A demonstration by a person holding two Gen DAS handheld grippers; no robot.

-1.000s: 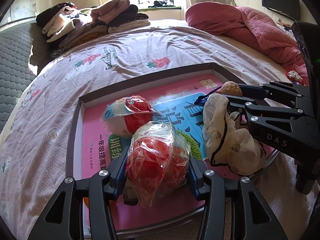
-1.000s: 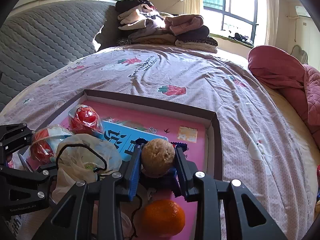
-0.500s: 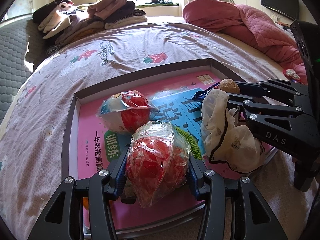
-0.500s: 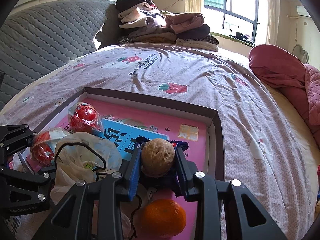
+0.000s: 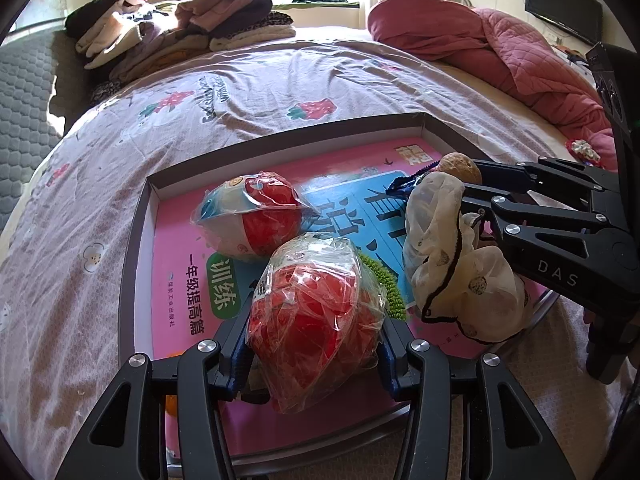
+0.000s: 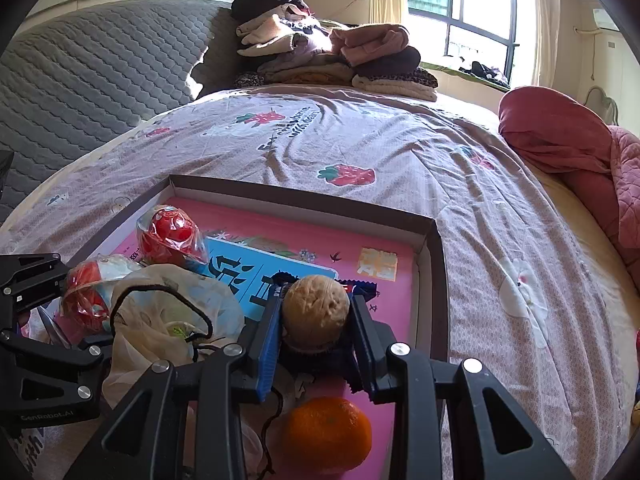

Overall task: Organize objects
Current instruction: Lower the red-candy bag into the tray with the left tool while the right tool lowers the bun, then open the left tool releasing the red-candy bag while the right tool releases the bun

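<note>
Your left gripper is clamped on a red mesh bath puff wrapped in crinkled clear plastic, its blue-padded fingers pressing in on both sides. The puff sits low over the near end of the shallow grey-walled cardboard box lid, which lies on the bed with a pink and blue workbook cover across its floor.

Your right gripper is closed narrowly on a round tan walnut, held just above a dark blue crinkle-edged snack wrapper. Whether the walnut touches that wrapper you cannot tell from either view.

Just beyond the puff rests a red and white ball in a clear plastic bag, touching it. A cream drawstring cloth pouch with a black cord slumps between your two grippers, against the right one's frame. A green bumpy strip shows between puff and pouch. A whole orange mandarin lies in the lid directly beneath your right gripper.

Farther off, a stack of folded clothes sits at the head of the strawberry-print bedsheet, and a rumpled pink quilt lies to the right.
</note>
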